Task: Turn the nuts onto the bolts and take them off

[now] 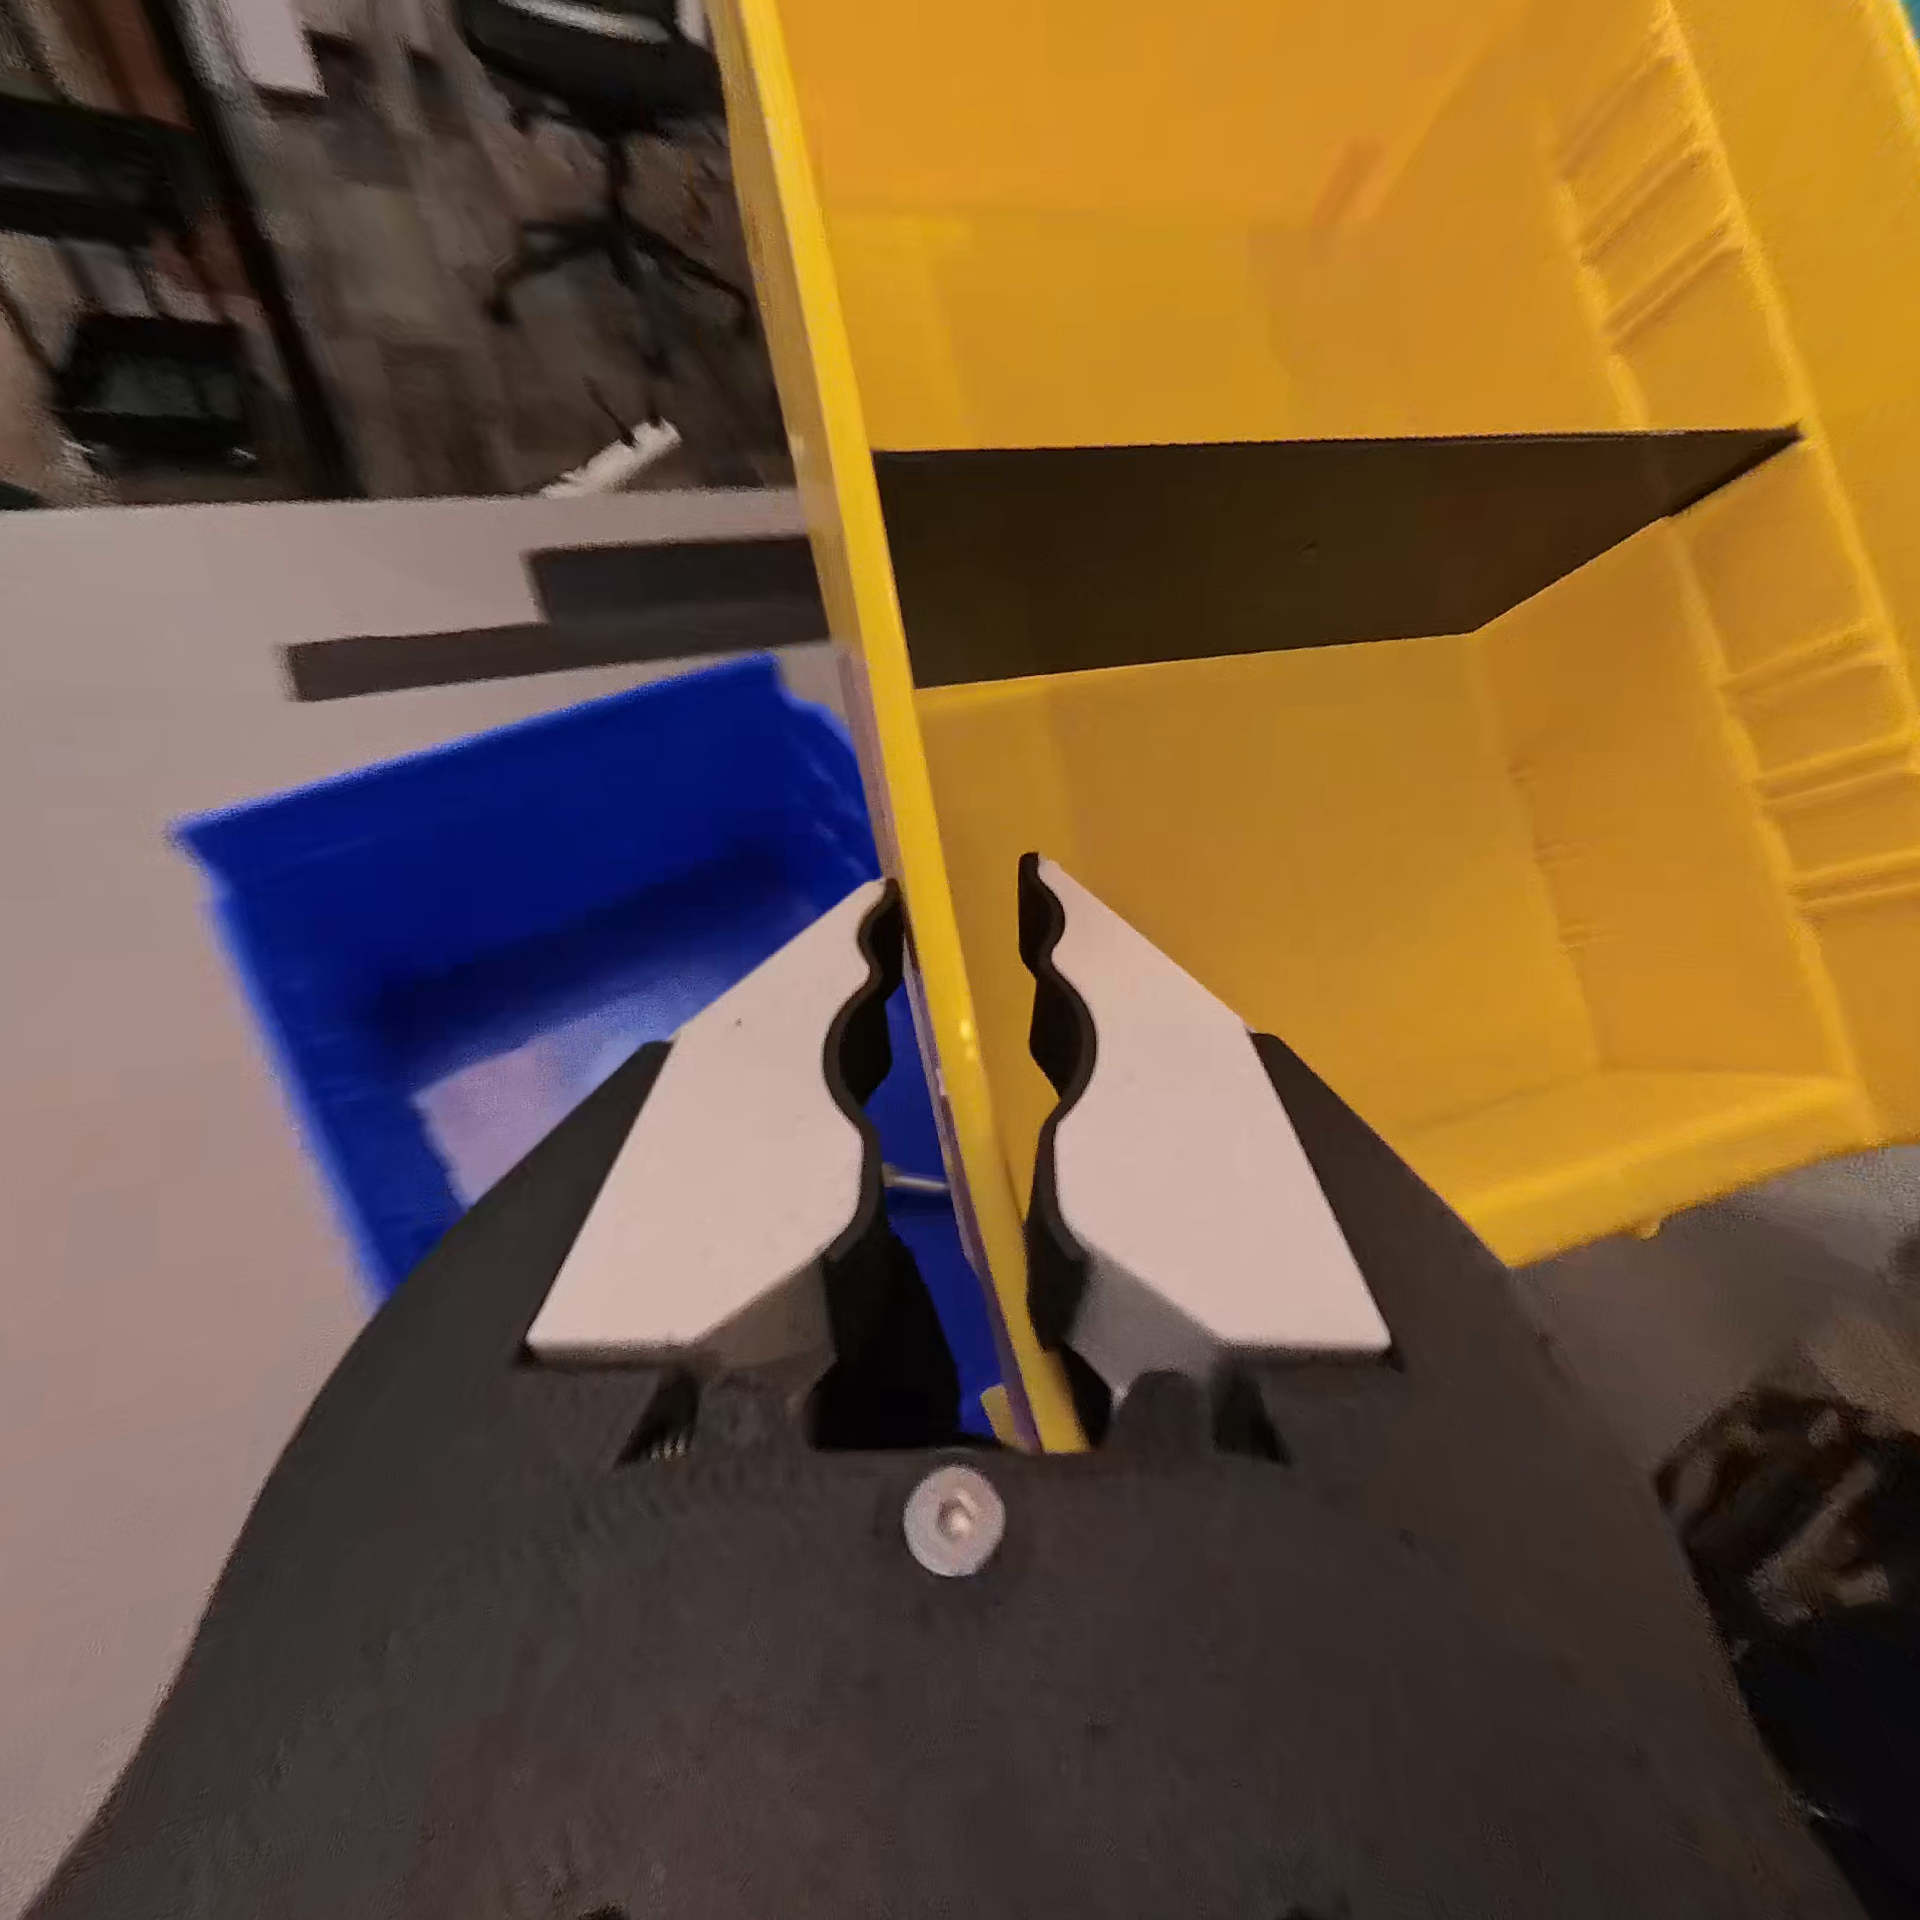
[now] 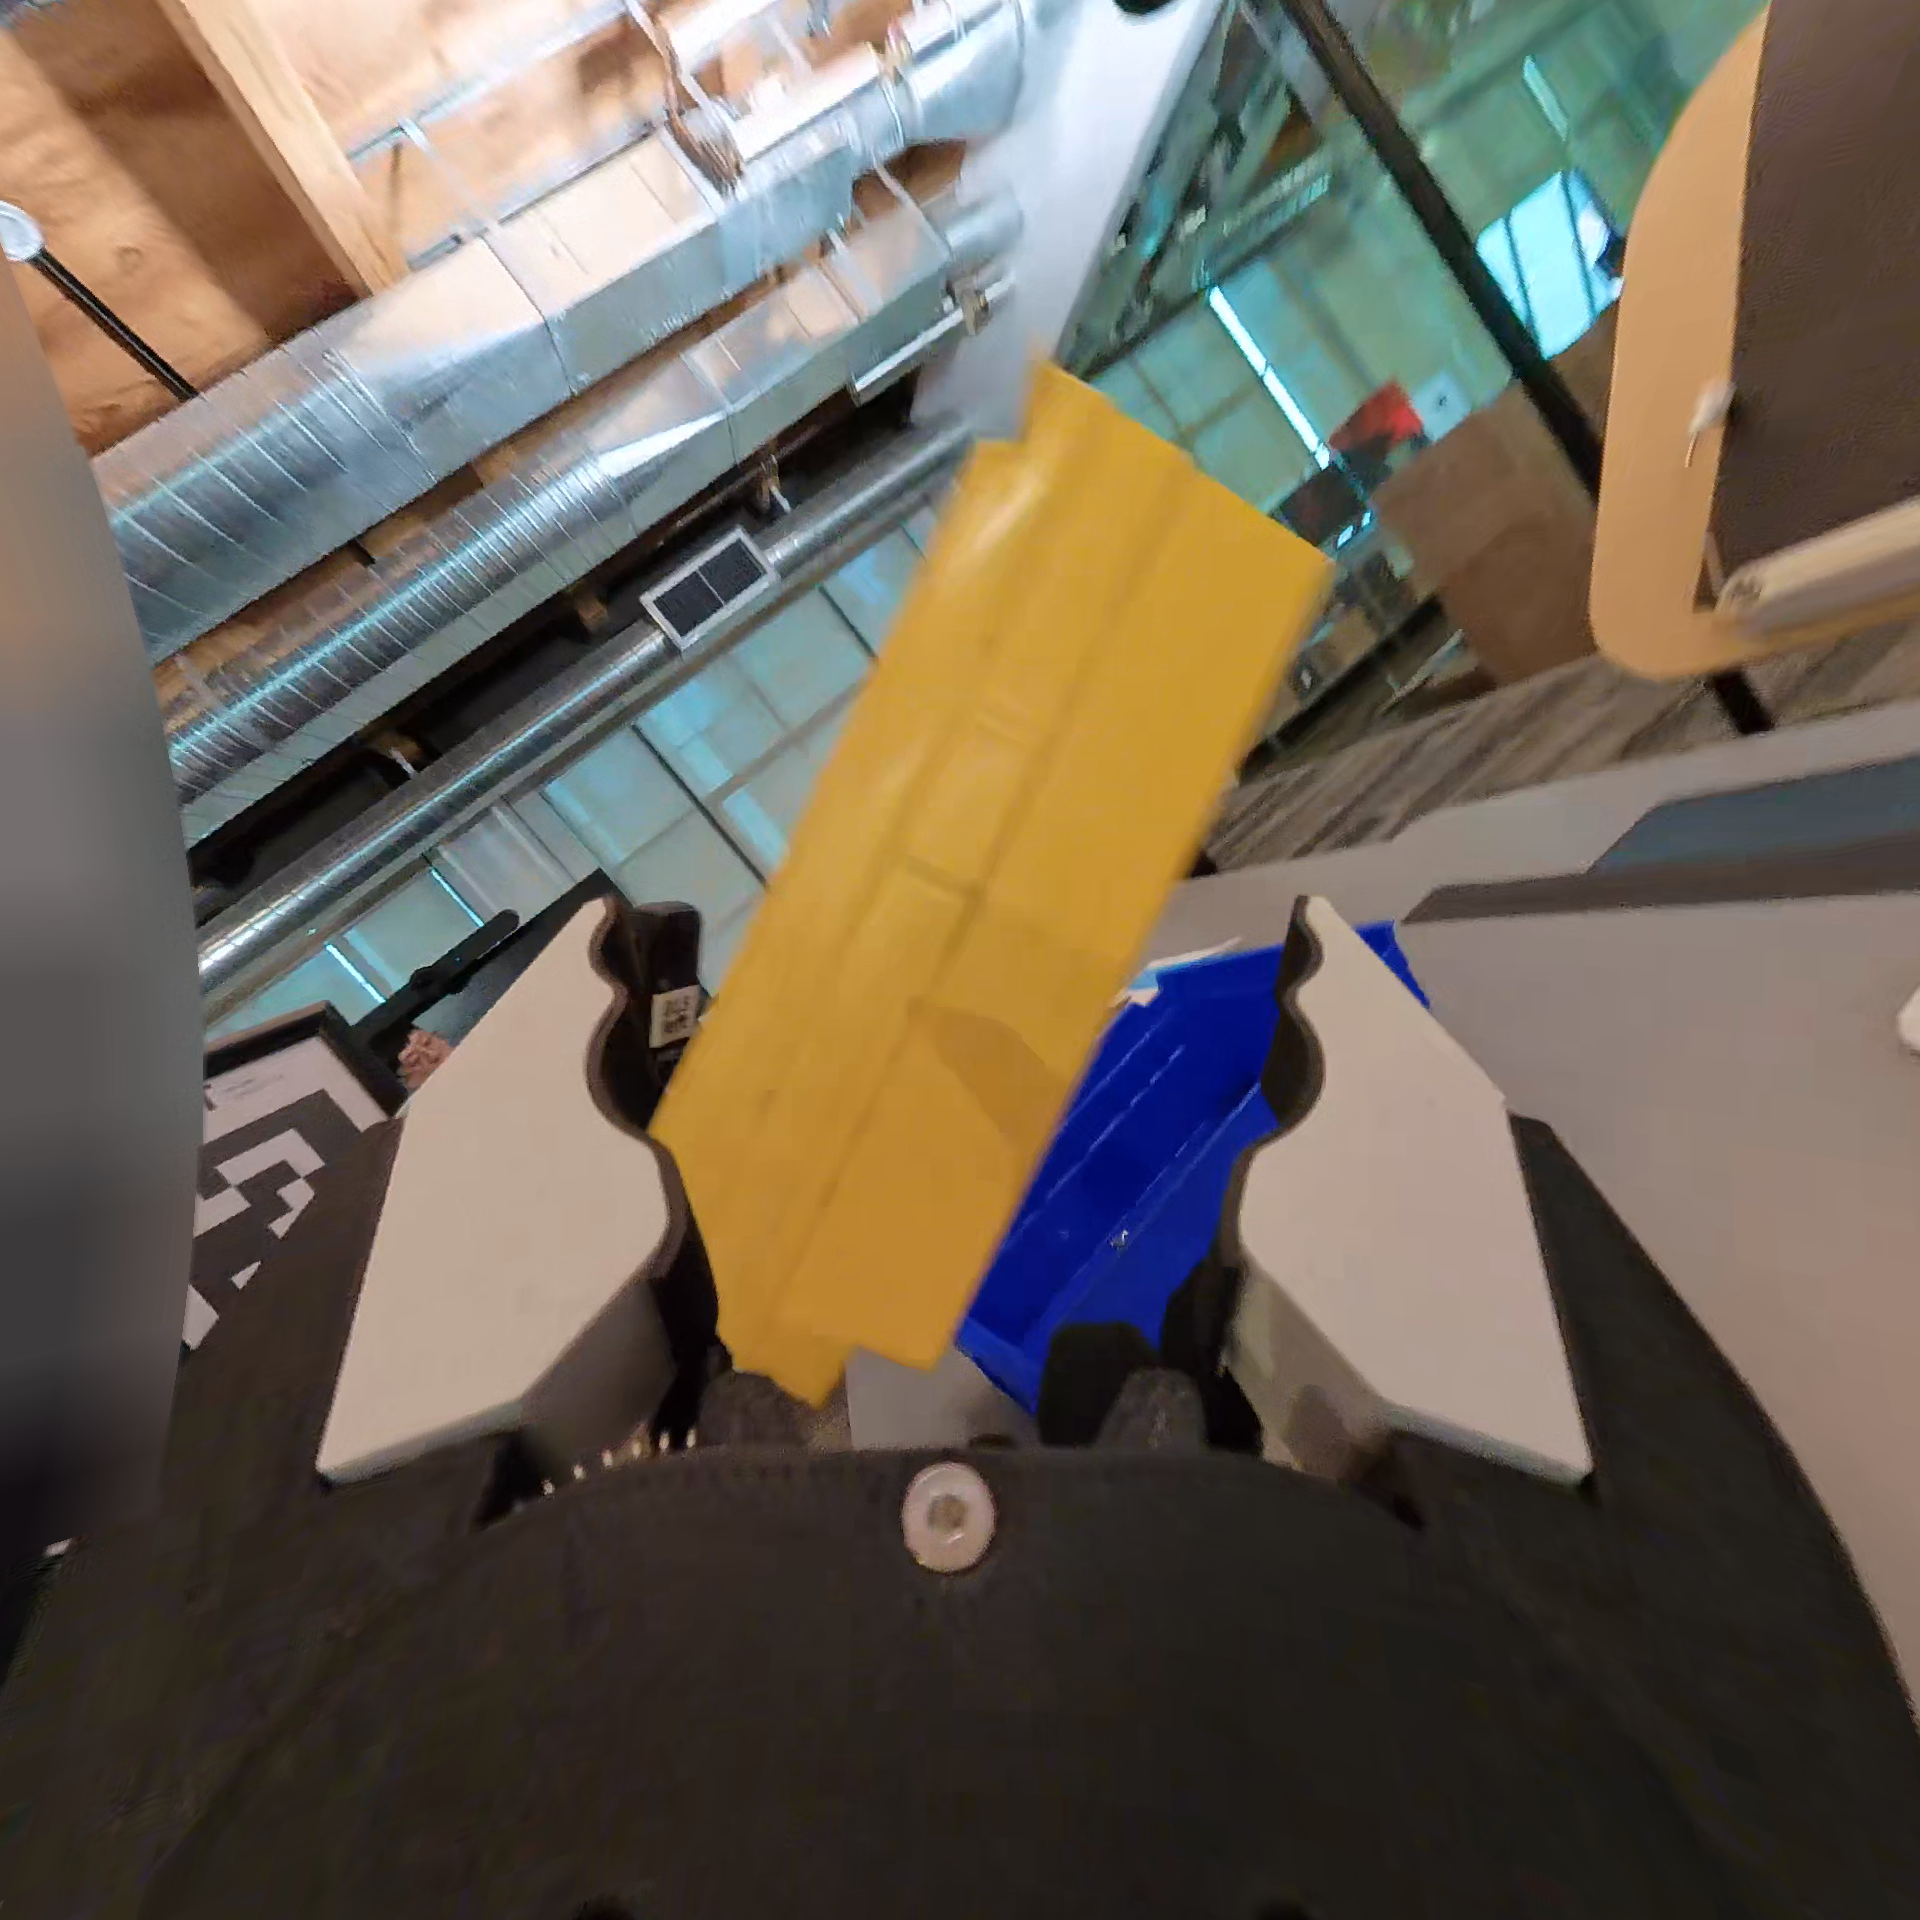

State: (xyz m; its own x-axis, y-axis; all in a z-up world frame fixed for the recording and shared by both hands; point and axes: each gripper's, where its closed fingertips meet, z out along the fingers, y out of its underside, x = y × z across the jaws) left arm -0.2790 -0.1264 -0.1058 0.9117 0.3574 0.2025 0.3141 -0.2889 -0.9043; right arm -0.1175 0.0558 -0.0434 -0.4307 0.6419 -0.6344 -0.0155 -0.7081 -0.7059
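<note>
Left tongs [image 1: 961,883] apparently clamp yellow bin [image 1: 1299,831] wall.

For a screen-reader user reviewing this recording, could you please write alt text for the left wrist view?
The left gripper clamps the side wall of a yellow bin, lifted and tilted so its interior, crossed by a black divider, faces the camera. Below and left, a blue bin sits on a pale grey table marked with dark tape strips.
</note>
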